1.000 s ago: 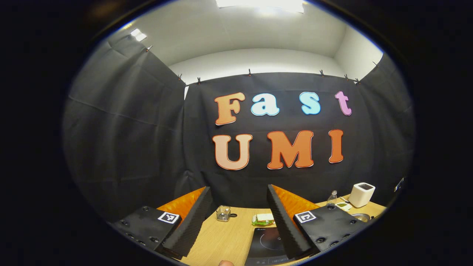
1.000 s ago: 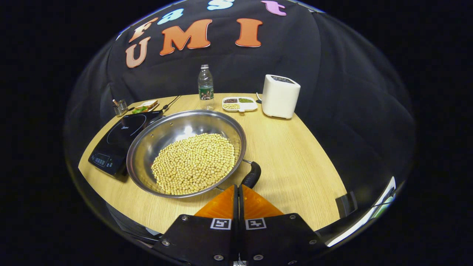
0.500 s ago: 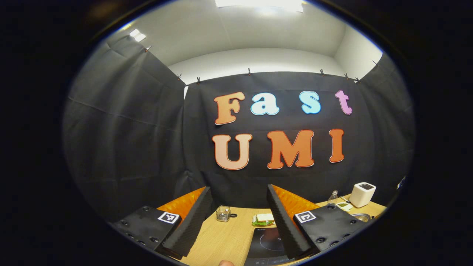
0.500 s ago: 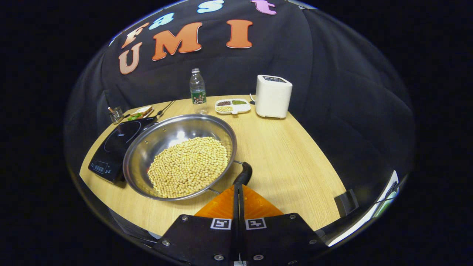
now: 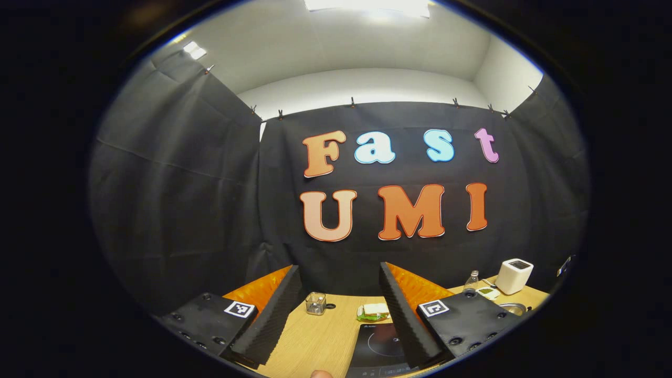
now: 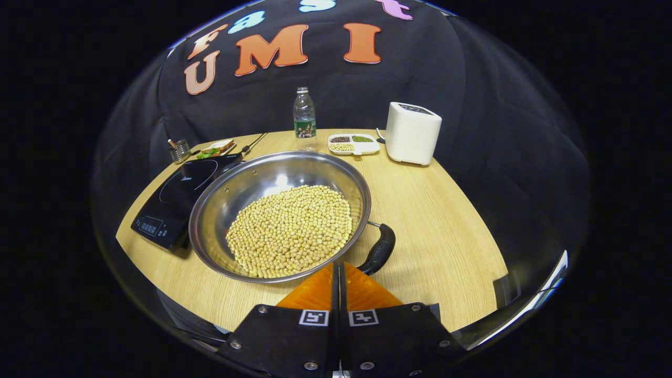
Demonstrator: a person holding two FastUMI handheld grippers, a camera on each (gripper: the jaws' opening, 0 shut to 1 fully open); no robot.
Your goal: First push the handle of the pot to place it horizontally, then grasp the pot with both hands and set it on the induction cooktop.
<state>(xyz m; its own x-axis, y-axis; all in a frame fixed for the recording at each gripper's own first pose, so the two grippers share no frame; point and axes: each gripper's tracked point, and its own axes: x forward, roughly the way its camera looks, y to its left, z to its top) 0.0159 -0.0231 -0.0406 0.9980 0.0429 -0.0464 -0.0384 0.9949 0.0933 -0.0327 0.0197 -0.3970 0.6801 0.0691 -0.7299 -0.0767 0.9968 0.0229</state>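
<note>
A steel pot (image 6: 252,181) full of yellow soybeans sits on the wooden table (image 6: 436,226), its left rim against the black induction cooktop (image 6: 176,197). Its black handle (image 6: 381,249) sticks out at the near right, curving toward me. My right gripper (image 6: 338,265) is shut with nothing between its fingers, its tips just left of the handle's near end; I cannot tell if they touch. My left gripper (image 5: 338,269) is held open above the table's left end, over the cooktop (image 5: 375,344), with the pot's rim (image 5: 512,308) far to its right.
At the back of the table stand a water bottle (image 6: 304,113), a white divided dish (image 6: 353,143) and a white boxy appliance (image 6: 413,133). A small wire cup (image 6: 180,150) and a plate with a sandwich (image 6: 215,148) sit behind the cooktop. Bare wood lies right of the pot.
The right gripper, still shut, has shifted left relative to the pot: the handle now lies to the right of its tips instead of straight ahead. The left gripper has barely moved.
</note>
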